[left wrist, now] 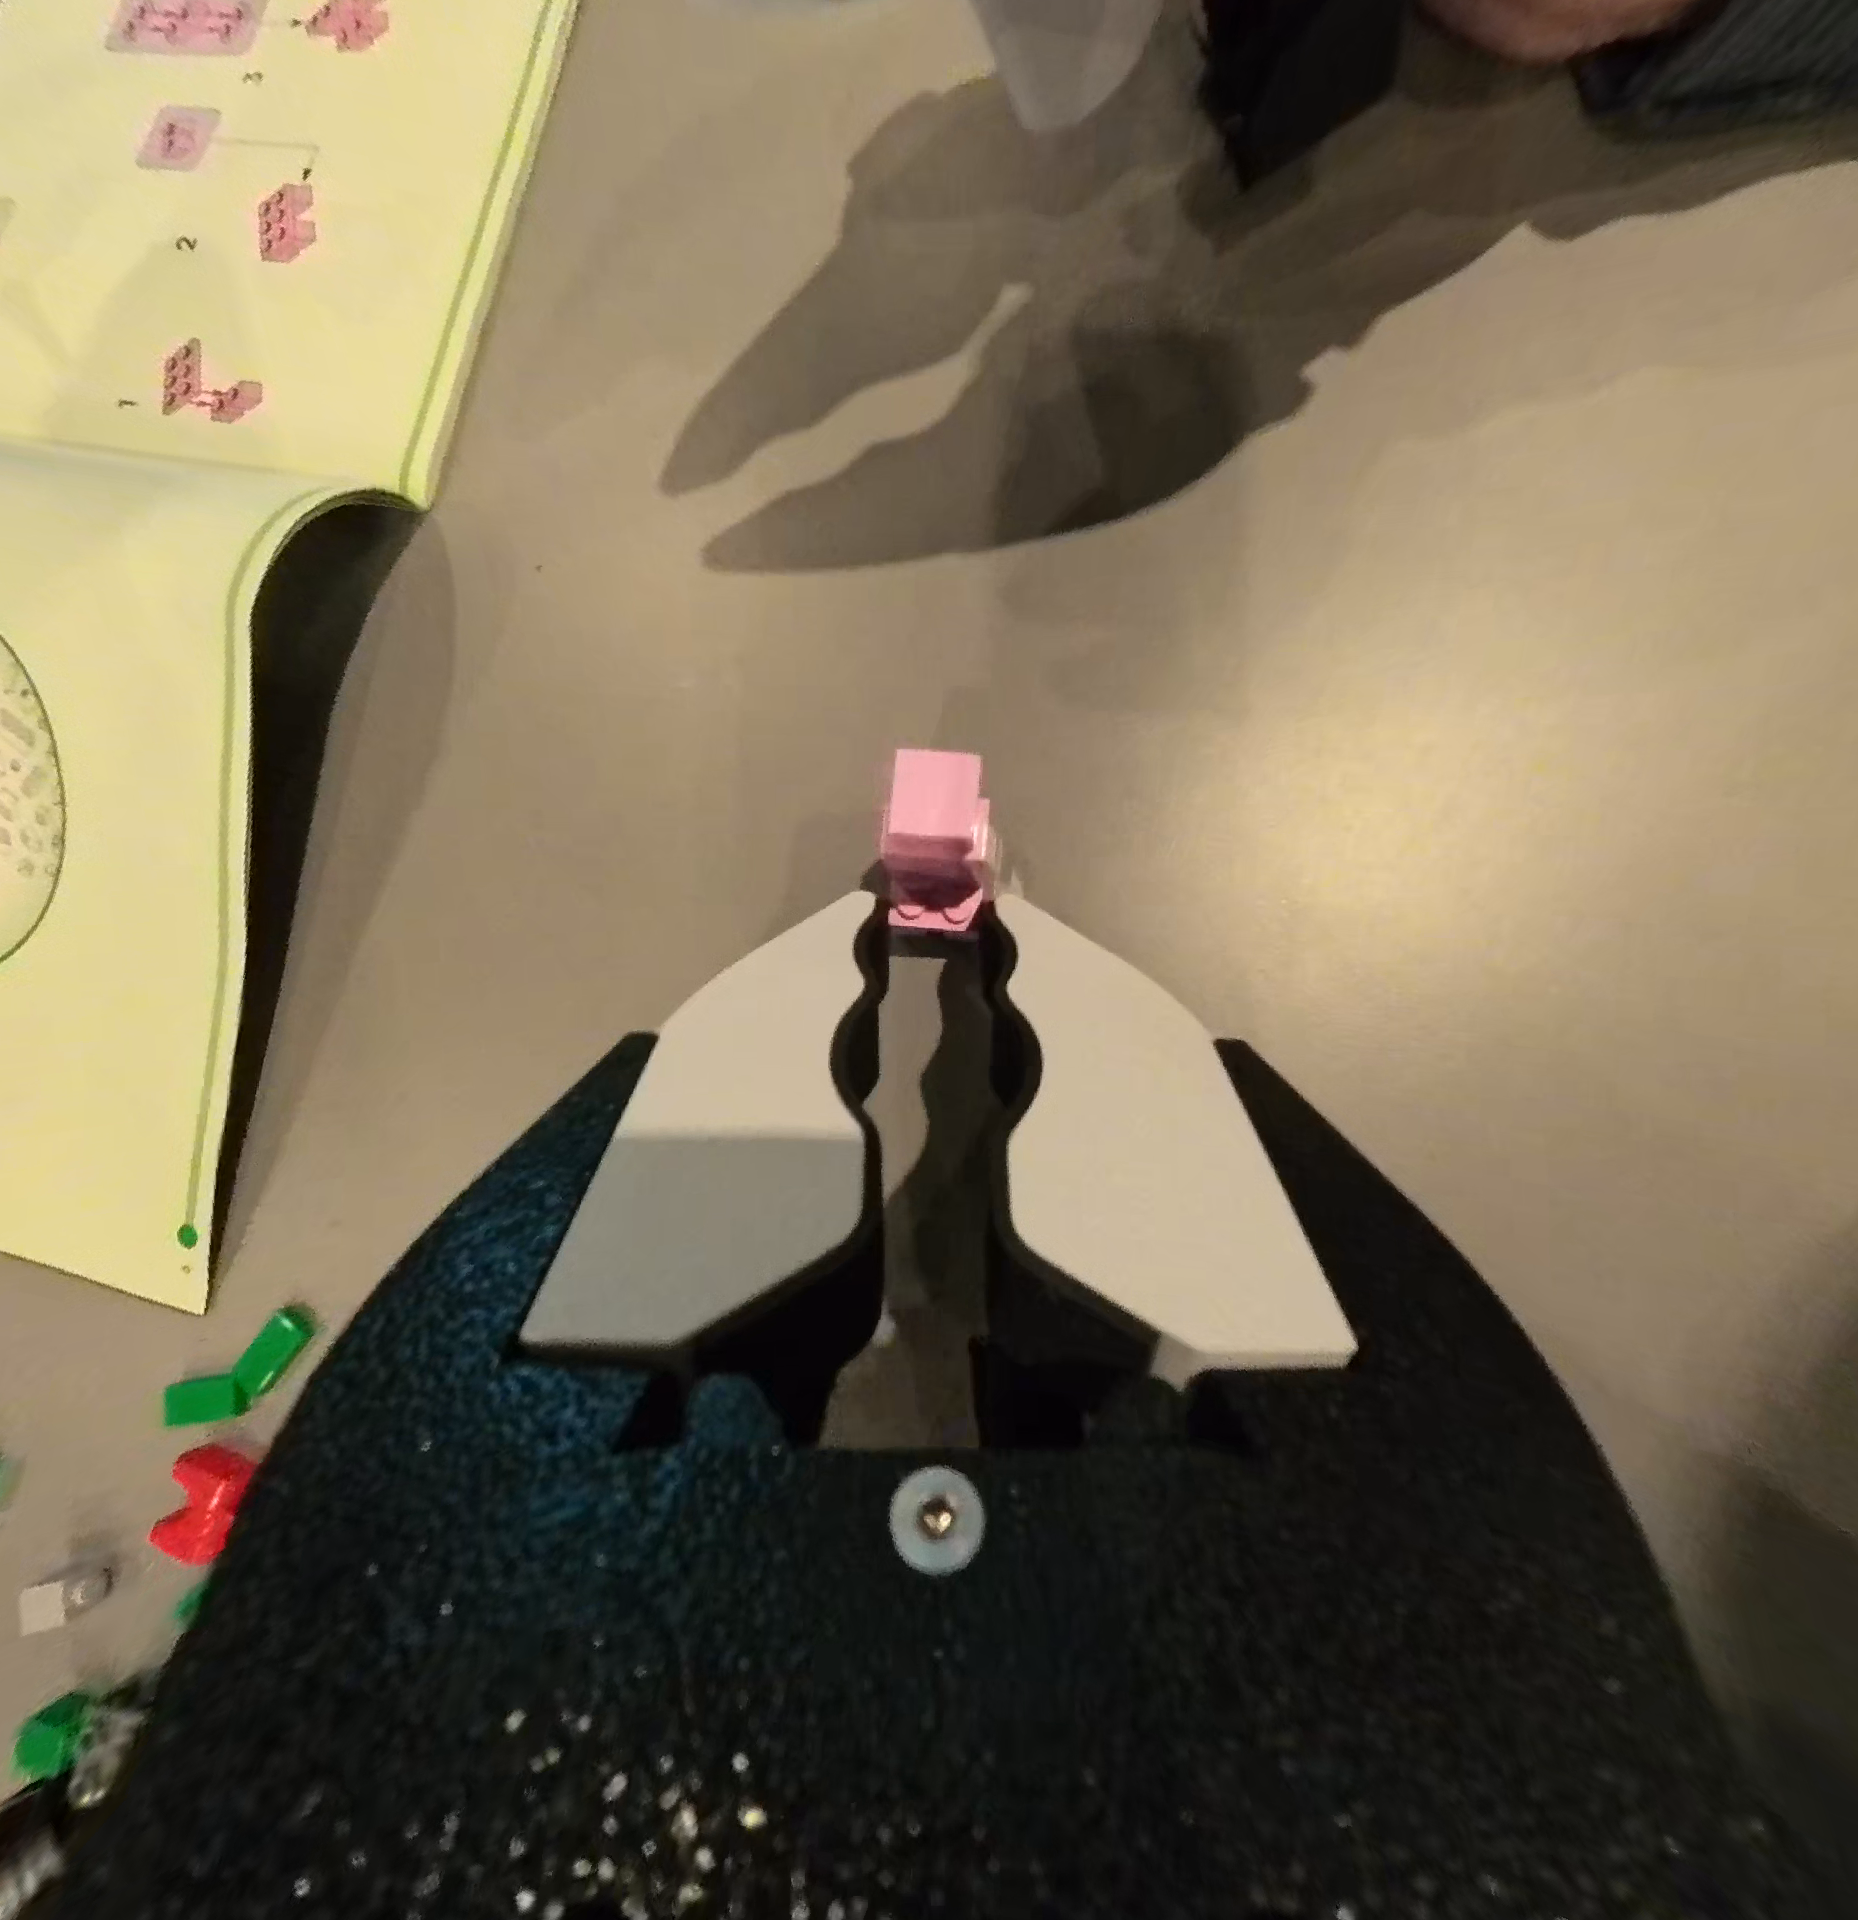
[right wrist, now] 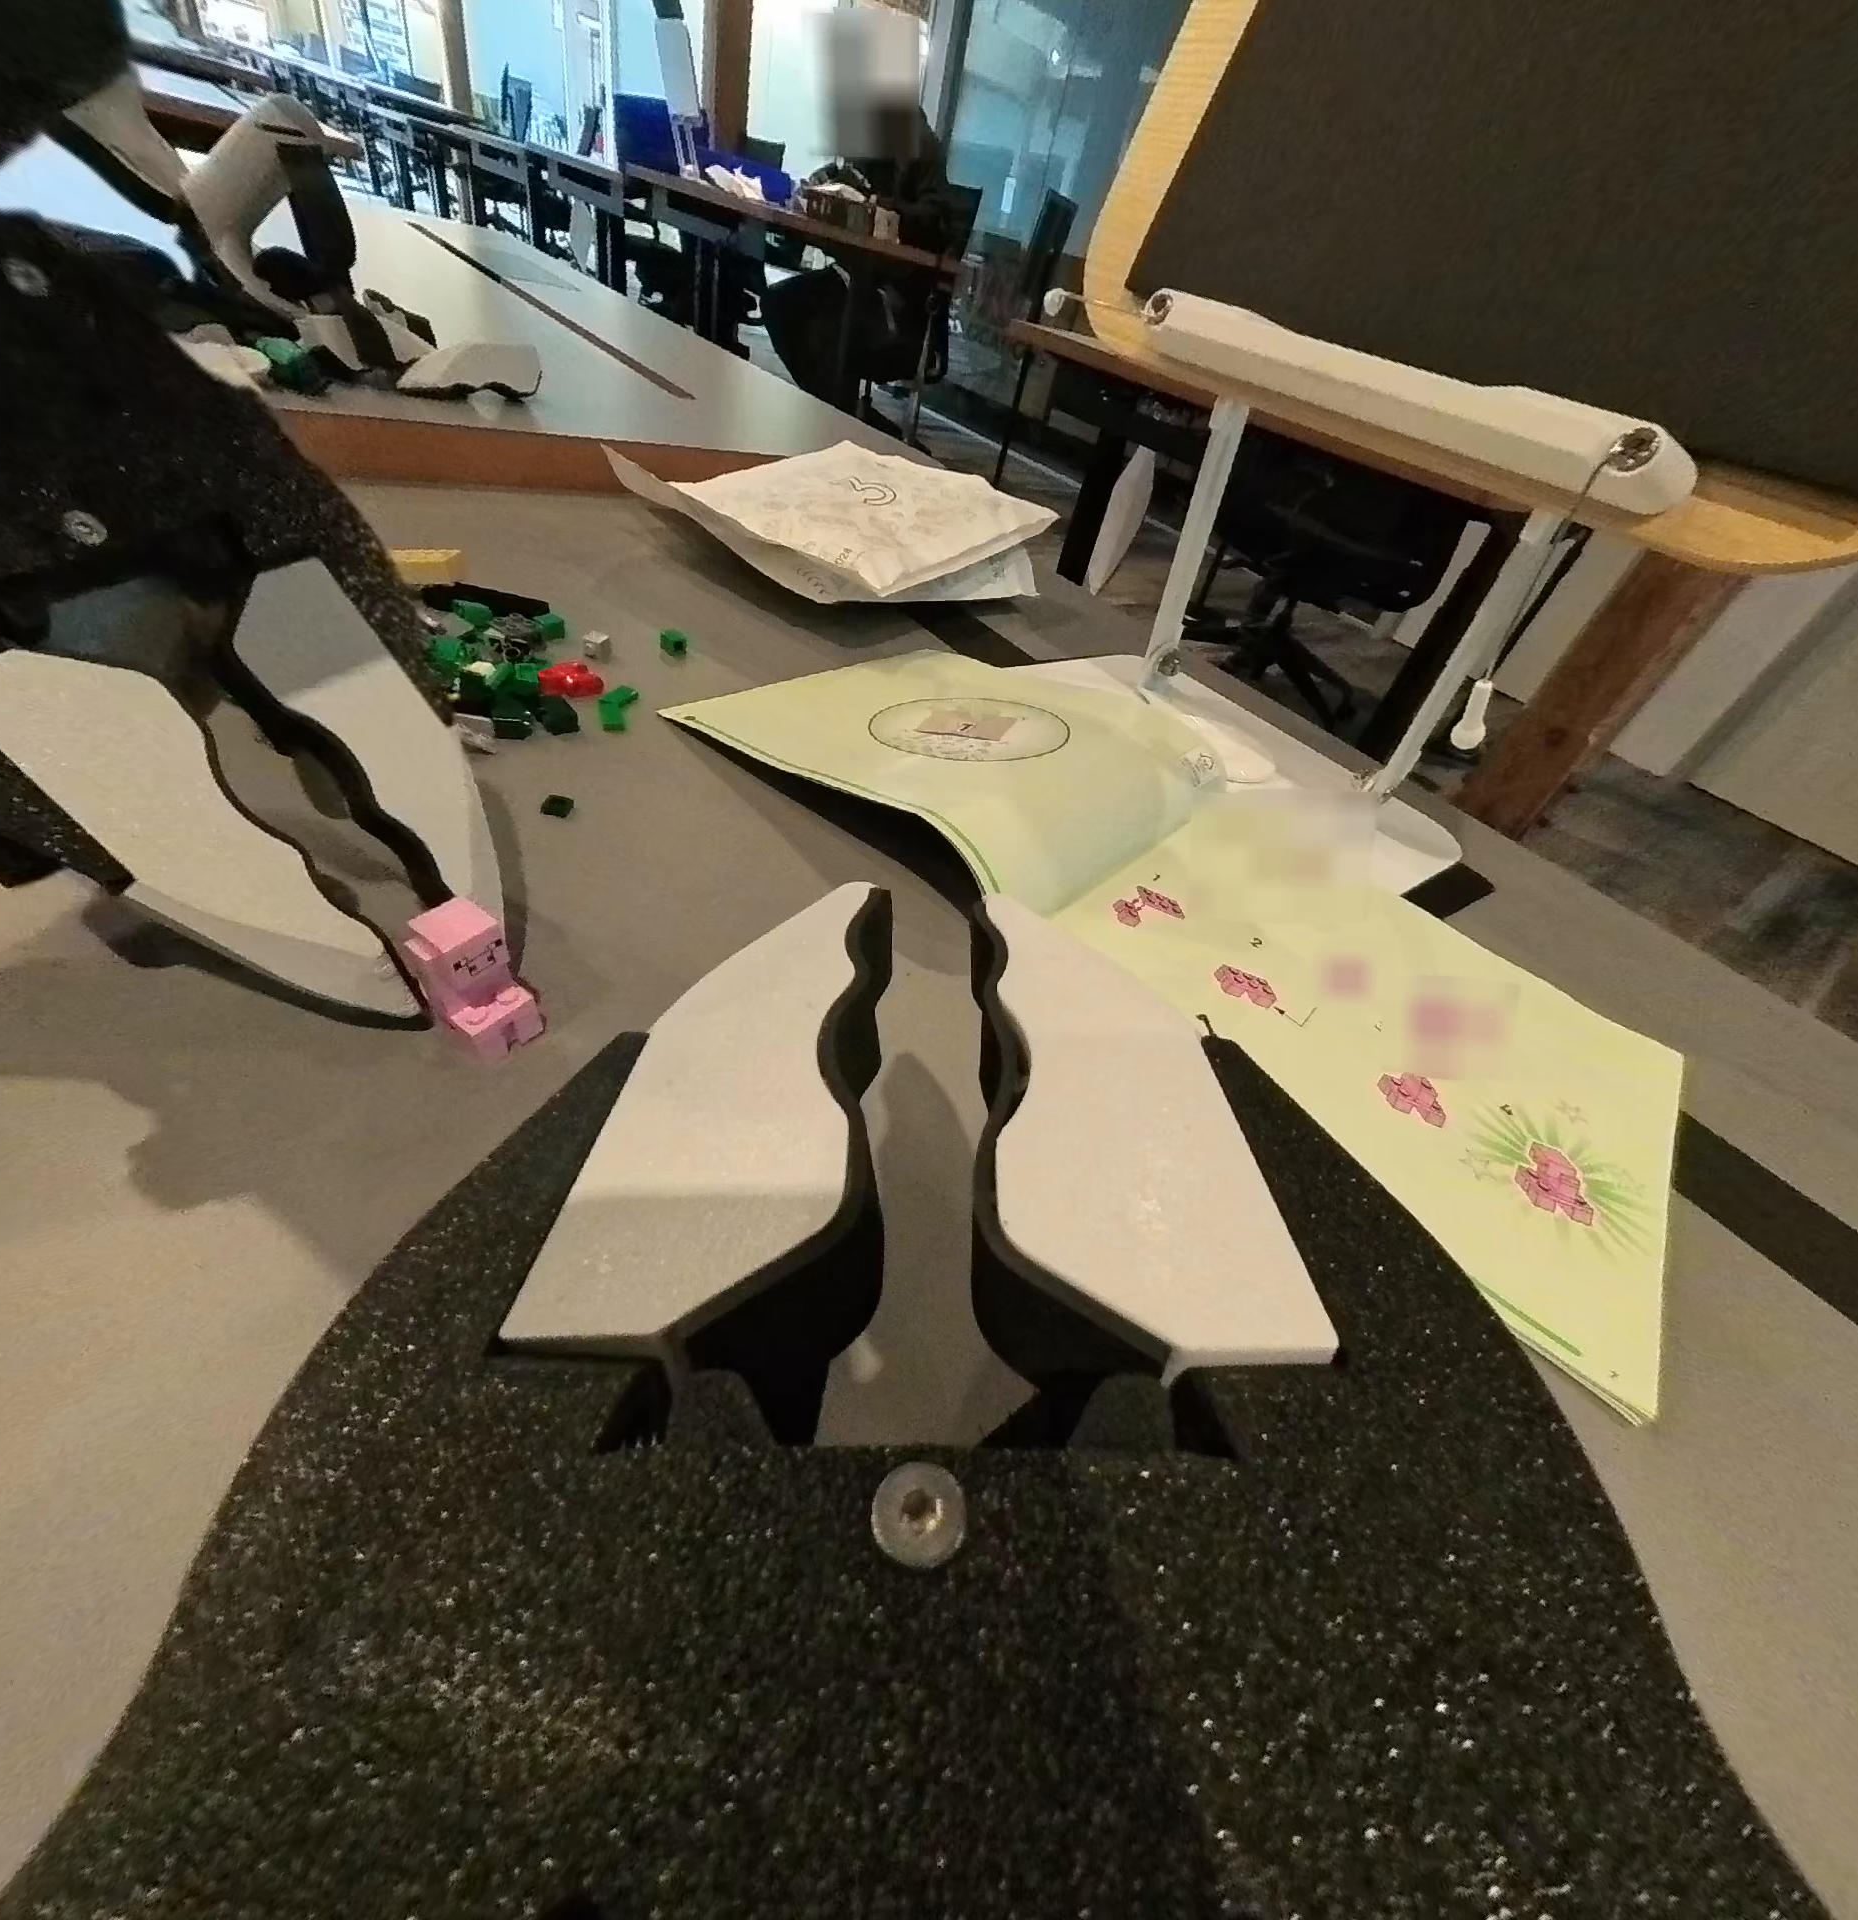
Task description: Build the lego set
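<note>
Pig: small pink lego build, standing on the grey tabletop, face printed on its front block. In the left wrist view it sits right at the fingertips, partly between them.
Left gripper: jaws closed in on the pig's rear end, tips touching it on both sides. From the right wrist view this gripper comes down at a slant from the upper left, tips at the tabletop, pig just beyond them.
Right gripper: jaws a little apart, nothing between them. Held above the tabletop, well to the right of the pig, not touching it.
Booklet: pale green, lying open to the right of the right gripper; pink build steps printed on the near page, far page humped up. In the left wrist view it lies along the left edge of the frame.
Loose bricks: green, dark, one red, one grey, scattered behind the left gripper, between it and the booklet. A few show at lower left in the left wrist view.
Paper bags: white, crumpled, toward the far edge of the tabletop.
Lamp: white, its base behind the booklet.
Background: more desks and chairs, a person seated far back.
</note>
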Motion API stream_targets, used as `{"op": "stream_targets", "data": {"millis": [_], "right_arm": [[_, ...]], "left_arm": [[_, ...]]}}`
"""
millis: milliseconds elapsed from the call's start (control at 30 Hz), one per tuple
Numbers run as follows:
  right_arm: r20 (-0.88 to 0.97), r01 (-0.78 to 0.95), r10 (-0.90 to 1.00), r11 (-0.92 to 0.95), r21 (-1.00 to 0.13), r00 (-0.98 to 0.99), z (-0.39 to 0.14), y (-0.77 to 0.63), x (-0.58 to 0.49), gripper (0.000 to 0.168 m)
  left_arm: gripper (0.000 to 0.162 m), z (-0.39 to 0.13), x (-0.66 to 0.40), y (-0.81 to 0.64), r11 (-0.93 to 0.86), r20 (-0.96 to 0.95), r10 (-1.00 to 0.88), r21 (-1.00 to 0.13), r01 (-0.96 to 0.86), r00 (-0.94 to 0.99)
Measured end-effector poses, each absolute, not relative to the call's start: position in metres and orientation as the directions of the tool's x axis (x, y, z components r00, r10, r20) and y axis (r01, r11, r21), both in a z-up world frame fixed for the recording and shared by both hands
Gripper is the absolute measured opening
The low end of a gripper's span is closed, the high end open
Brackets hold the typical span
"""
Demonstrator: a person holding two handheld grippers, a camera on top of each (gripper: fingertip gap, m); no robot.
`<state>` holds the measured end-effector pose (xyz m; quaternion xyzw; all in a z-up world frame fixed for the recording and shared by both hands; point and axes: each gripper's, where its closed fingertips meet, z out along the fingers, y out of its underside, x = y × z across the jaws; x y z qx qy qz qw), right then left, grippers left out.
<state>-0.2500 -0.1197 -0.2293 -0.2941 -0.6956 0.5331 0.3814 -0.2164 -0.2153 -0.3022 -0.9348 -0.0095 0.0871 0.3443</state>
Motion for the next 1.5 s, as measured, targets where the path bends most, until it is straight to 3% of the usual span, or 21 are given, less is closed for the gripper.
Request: {"op": "stream_targets", "data": {"millis": [100, 300, 533, 667, 1067, 1333, 1500], "right_arm": [[0.216, 0.002, 0.816, 0.257, -0.966, -0.536, -0.229, -0.120, -0.250, 0.014], [0.209, 0.000, 0.820, 0.247, -0.969, -0.532, -0.228, -0.118, -0.250, 0.014], [0.229, -0.001, 0.883, 0.251, -0.968, -0.410, -0.219, -0.078, -0.263, 0.014], [0.240, 0.022, 0.924, 0.258, -0.966, -0.297, -0.217, -0.032, -0.270, 0.014], [0.205, 0.134, 0.969, 0.223, -0.966, -0.135, -0.228, 0.048, -0.283, 0.015], [0.220, 0.274, 0.965, 0.252, -0.928, -0.143, -0.249, 0.050, -0.293, 0.016], [0.021, 0.437, 0.975, 0.118, -0.892, -0.220, -0.245, 0.039, -0.309, 0.020]], "left_arm": [[0.018, -0.302, -0.217, -0.215, -0.752, -0.165, 0.088, -0.657, -0.043, 0.982], [0.056, -0.291, -0.223, -0.217, -0.679, -0.201, 0.198, -0.734, -0.013, 0.959], [0.073, -0.245, -0.196, -0.189, -0.479, -0.152, 0.415, -0.875, 0.074, 0.897], [0.071, -0.220, -0.165, -0.113, -0.341, -0.096, 0.424, -0.938, 0.061, 0.900], [0.055, -0.208, -0.220, -0.011, -0.216, -0.251, 0.579, -0.965, -0.151, 0.776], [0.054, -0.226, -0.241, -0.025, -0.215, -0.196, 0.600, -0.973, -0.080, 0.776], [0.053, -0.226, -0.253, -0.032, -0.159, -0.117, 0.612, -0.987, -0.023, 0.782]]}}
